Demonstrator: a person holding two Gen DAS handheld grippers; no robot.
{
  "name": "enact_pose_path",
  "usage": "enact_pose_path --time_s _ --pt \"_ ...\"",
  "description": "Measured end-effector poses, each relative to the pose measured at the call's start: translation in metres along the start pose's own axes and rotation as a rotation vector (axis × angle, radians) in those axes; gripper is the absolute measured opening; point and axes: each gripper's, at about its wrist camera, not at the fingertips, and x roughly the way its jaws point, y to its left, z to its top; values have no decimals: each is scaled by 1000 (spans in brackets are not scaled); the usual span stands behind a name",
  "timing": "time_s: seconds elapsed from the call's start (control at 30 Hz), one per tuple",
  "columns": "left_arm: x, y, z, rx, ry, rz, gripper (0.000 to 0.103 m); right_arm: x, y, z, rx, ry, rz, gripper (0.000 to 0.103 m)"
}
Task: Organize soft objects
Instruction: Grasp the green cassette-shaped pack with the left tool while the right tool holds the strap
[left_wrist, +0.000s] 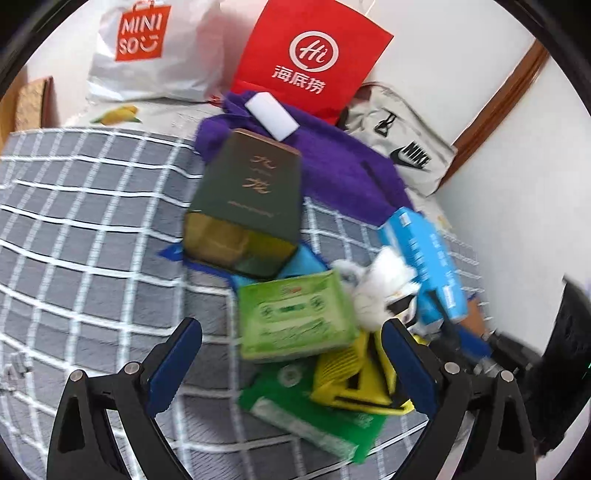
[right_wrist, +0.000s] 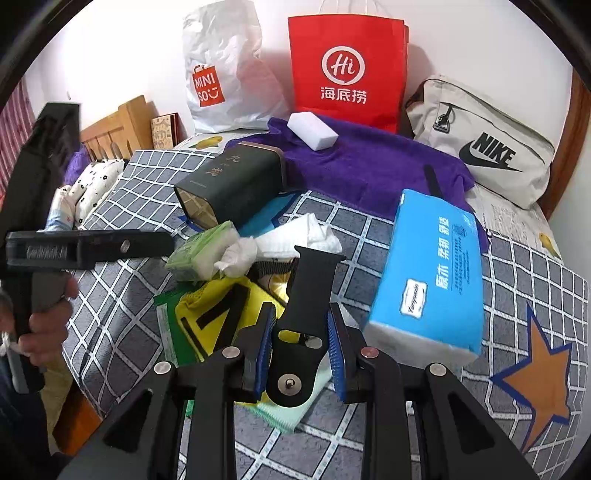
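**Right gripper pinching a black strap over the pile on the bed**

On the left, the left gripper is hanging with its jaws spread wide, holding nothing, above a green tissue pack and a yellow cloth. In the middle of the grey checked bedspread, a dark tin is lying on its side beside crumpled white tissue. The right gripper is sitting nearly closed, its blue pads pressing a black strap between them. Further right, a blue tissue pack is resting tilted by the purple towel.
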Motion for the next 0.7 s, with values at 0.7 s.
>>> enact_pose_path --time_s 0.7 --pt "20 -6 1 56 55 78 73 -6 -10 -12 62 4 -1 28"
